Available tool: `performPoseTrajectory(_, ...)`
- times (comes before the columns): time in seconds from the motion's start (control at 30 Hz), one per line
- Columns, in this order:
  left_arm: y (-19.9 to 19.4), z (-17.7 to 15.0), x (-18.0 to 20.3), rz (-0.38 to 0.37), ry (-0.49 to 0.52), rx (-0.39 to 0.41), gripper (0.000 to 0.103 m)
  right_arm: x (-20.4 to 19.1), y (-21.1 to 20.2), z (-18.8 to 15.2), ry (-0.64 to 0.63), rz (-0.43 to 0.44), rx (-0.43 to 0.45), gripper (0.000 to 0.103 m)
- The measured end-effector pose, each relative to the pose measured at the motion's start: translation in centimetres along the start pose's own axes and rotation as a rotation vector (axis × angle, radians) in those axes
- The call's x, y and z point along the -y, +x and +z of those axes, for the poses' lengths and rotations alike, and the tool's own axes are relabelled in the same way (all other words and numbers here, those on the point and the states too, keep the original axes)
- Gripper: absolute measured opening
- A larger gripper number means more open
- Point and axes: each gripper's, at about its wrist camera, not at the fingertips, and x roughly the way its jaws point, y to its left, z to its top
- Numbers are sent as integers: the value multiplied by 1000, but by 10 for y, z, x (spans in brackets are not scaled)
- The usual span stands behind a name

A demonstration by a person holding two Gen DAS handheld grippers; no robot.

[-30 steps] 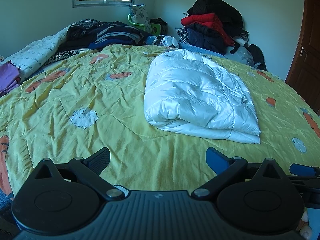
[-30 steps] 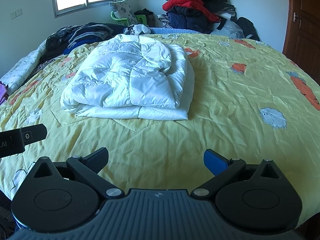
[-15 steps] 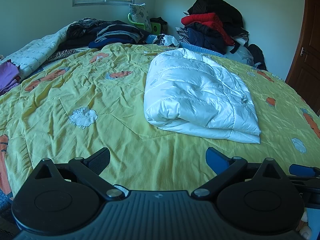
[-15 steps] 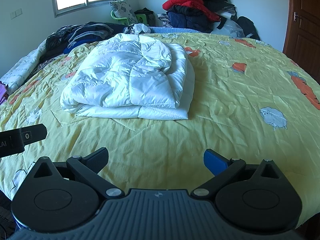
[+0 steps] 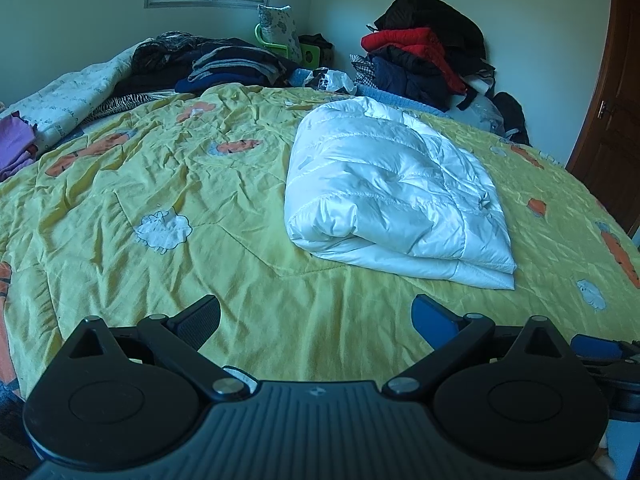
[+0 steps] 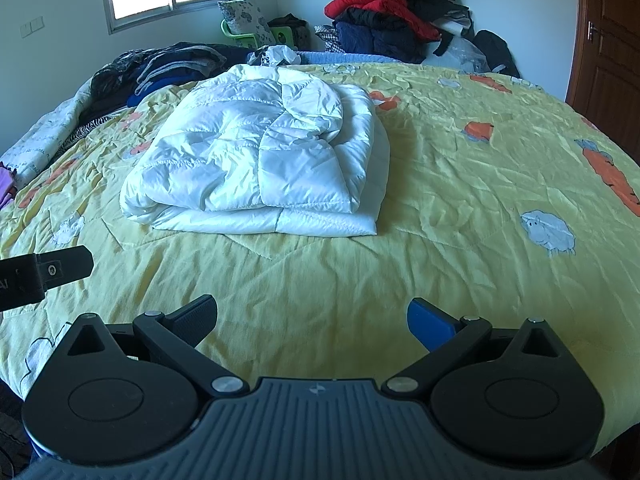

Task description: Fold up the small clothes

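A white puffer jacket (image 5: 396, 196) lies folded into a thick rectangle on the yellow bedspread (image 5: 168, 184); the right wrist view shows the same white puffer jacket (image 6: 260, 160) on that bedspread (image 6: 460, 184), its folded edge facing me. My left gripper (image 5: 316, 316) hovers open over bare bedspread near the bed's front edge, well short of the jacket. The right gripper (image 6: 312, 316) is open too and holds nothing. One finger of the left gripper pokes in at the left edge of the right wrist view.
Dark folded clothes (image 5: 224, 64) are stacked at the far left of the bed. A heap of red, black and navy coats (image 5: 420, 56) leans against the back wall. Purple clothes (image 5: 14, 144) lie at the left edge. A brown door (image 6: 608, 40) stands at the right.
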Motion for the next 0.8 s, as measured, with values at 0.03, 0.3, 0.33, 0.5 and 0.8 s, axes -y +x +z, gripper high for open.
performPoseTrajectory(0.03,-1,0,0,-5,-5,3,103,0,0,0,-1,-1,0,103)
performPoseTrajectory(0.3,4,-1,-3,-8,-27,-24,103,1,1,-1,2,2,-6,103)
performPoseTrajectory(0.33,4,-1,-3,-7,-30,-24,103,1,1,-1,3,3,-7,103)
performPoseTrajectory(0.5,5,-2,-8,-27,-63,-17,103,4,3,0,9,8,-16,103)
performPoseTrajectory(0.8,2,-3,-13,18,-93,9,102,6,5,0,17,11,-27,103)
